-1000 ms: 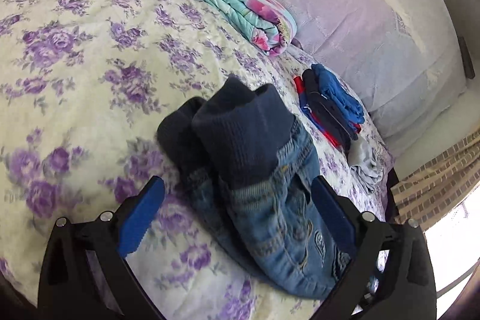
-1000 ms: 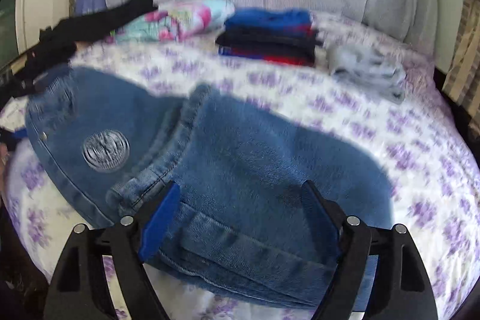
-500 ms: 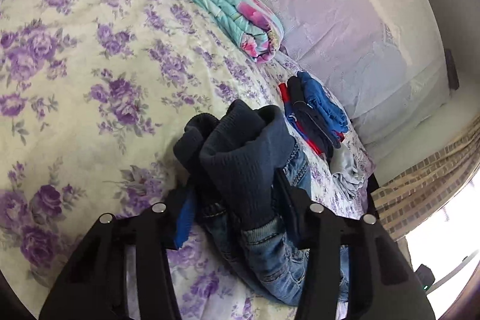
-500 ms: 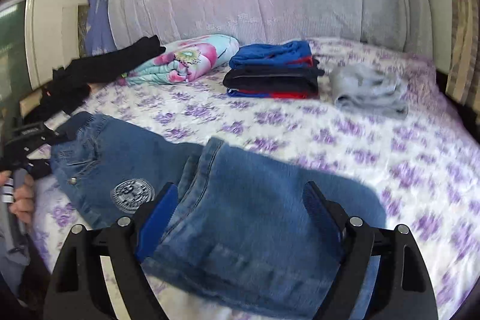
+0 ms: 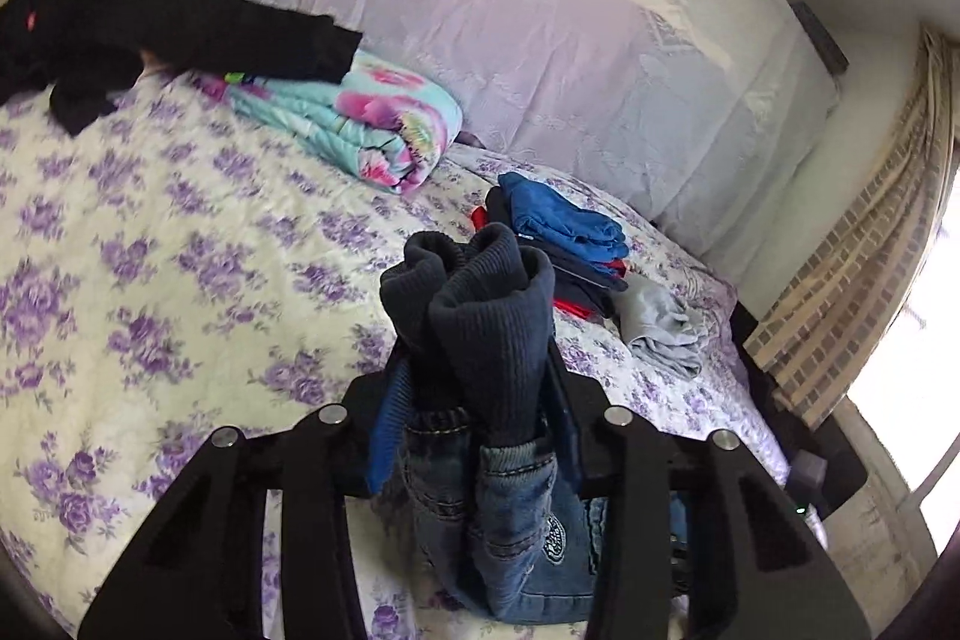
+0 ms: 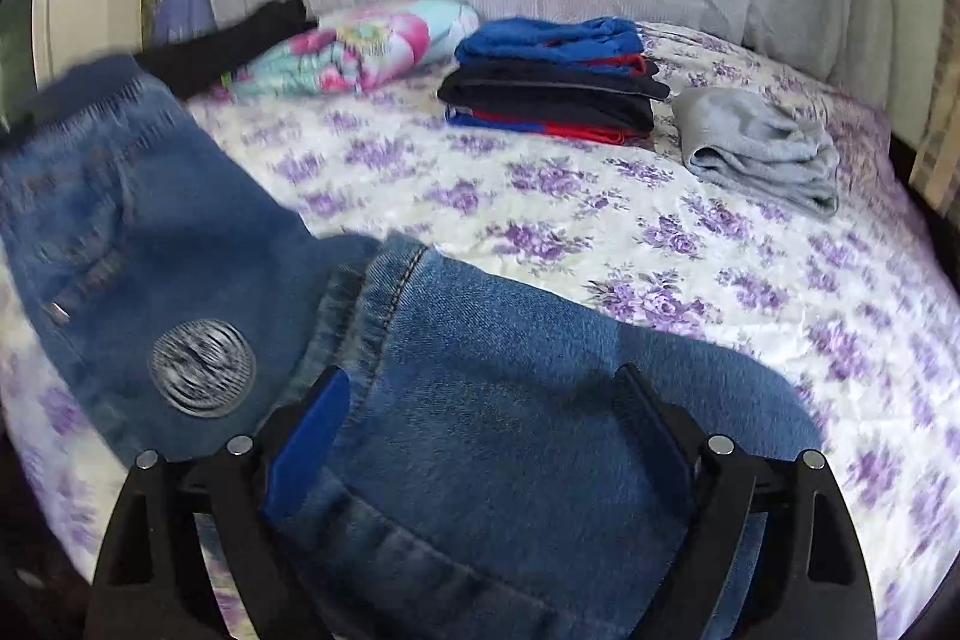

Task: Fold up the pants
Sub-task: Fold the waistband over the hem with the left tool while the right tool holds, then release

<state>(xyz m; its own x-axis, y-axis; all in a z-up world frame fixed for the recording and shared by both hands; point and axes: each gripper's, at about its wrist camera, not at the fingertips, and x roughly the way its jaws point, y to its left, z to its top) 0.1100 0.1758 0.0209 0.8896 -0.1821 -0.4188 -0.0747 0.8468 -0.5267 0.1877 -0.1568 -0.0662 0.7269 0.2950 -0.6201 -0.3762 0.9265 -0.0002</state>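
Observation:
Small blue denim pants [image 6: 480, 400] with a dark ribbed waistband [image 5: 480, 316] and a round grey patch [image 6: 201, 370] lie partly on the flowered bed. My left gripper [image 5: 474, 418] is shut on the bunched waistband end and holds it lifted above the bed. In the right wrist view the waist end hangs raised at the left. My right gripper [image 6: 480, 436] is open, its fingers either side of the pant leg, which lies flat between them.
On the bedspread [image 6: 600, 220] at the back lie a folded floral blanket [image 5: 360, 124], a black garment [image 5: 150, 28], a stack of folded blue, dark and red clothes [image 6: 552, 82] and a grey folded garment [image 6: 762, 148]. A padded headboard [image 5: 540, 40] stands behind.
My left gripper has closed on the waistband and lifted it off the bed. The waist end has risen in the right wrist view. My right gripper stays open over the leg.

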